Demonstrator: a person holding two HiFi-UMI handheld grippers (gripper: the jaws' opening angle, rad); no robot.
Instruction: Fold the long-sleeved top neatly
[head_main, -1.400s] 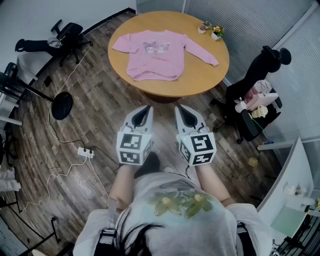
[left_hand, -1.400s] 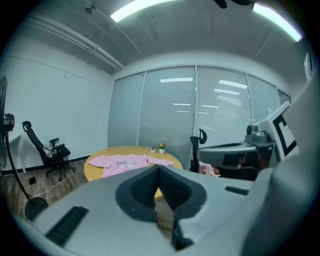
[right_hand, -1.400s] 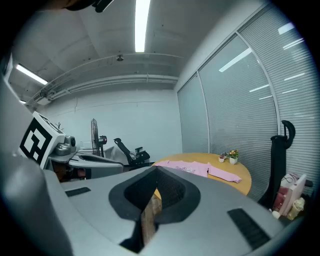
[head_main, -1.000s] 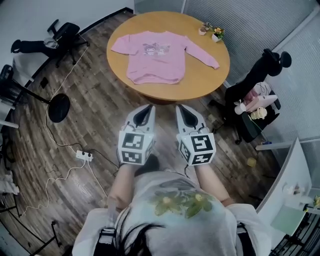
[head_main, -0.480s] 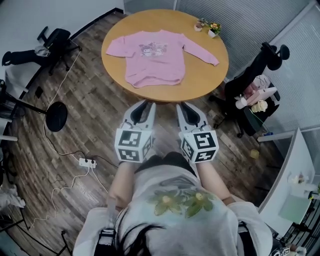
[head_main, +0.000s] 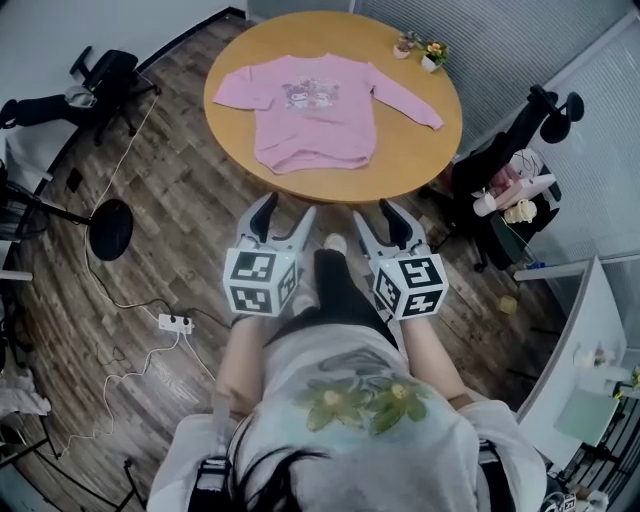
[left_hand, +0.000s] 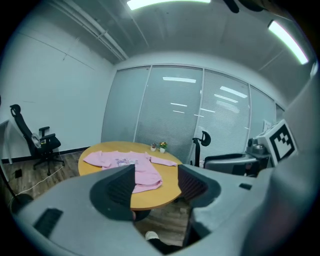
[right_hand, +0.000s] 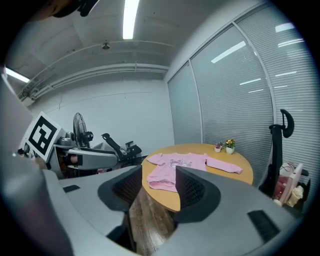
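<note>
Pink long-sleeved top (head_main: 315, 105) lies spread flat on the round wooden table (head_main: 425, 150); left gripper (head_main: 285, 213) and right gripper (head_main: 375, 212) hover short of it, jaws just opened wide (nothing between them).

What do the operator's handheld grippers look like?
Left claw and right claw: light grey moulded bodies, tapered jaws, dark ribbed pads. Each carries a white cube with black square markers. Both claws have just been opening, nothing between them. Operator wears a pale flower-print top.
</note>
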